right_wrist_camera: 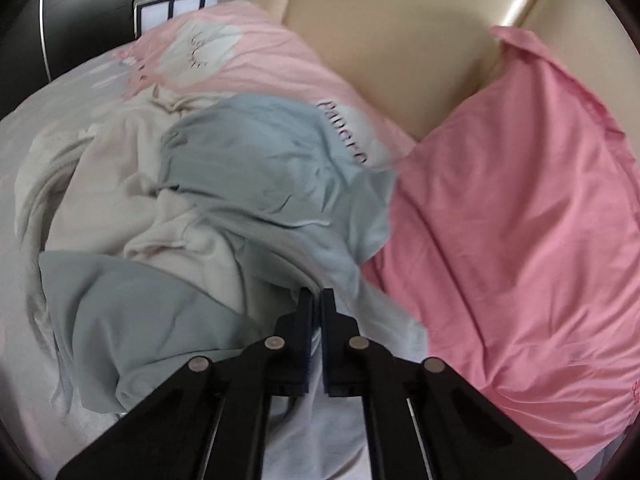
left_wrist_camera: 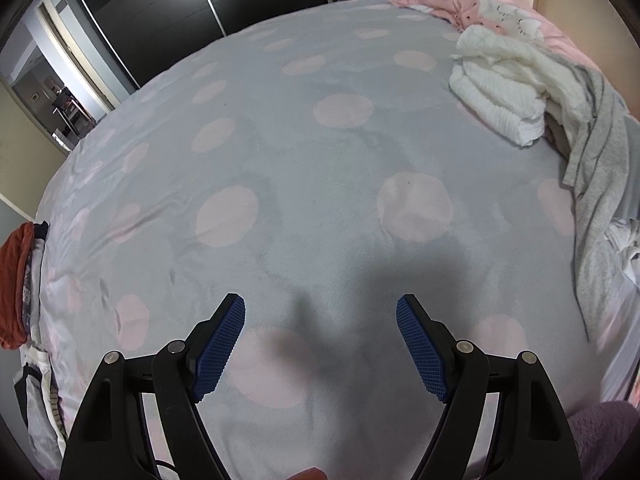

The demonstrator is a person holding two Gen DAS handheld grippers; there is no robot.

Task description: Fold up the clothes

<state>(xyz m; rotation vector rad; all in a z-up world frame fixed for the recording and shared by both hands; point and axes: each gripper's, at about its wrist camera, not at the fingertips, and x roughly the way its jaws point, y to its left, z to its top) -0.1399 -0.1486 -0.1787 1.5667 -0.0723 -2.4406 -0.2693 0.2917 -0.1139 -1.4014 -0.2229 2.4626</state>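
Observation:
In the right wrist view a heap of clothes lies on the bed. It holds a pale blue garment (right_wrist_camera: 260, 160), a cream one (right_wrist_camera: 120, 168) and a grey-blue piece (right_wrist_camera: 140, 312). My right gripper (right_wrist_camera: 317, 296) points down into the heap, its jaws shut on a fold of the pale blue garment. In the left wrist view my left gripper (left_wrist_camera: 320, 312) hangs open just above the grey bedspread with pink dots (left_wrist_camera: 304, 152), with nothing between its blue pads (left_wrist_camera: 220, 348). The same heap shows at the right as white towelling (left_wrist_camera: 504, 88) and a grey garment (left_wrist_camera: 596, 184).
A pink pillow (right_wrist_camera: 520, 220) leans on the beige headboard (right_wrist_camera: 400, 40) to the right of the heap. A stack of clothes topped by an orange piece (left_wrist_camera: 16, 284) sits at the bed's left edge. A dark wardrobe (left_wrist_camera: 160, 12) stands beyond the bed.

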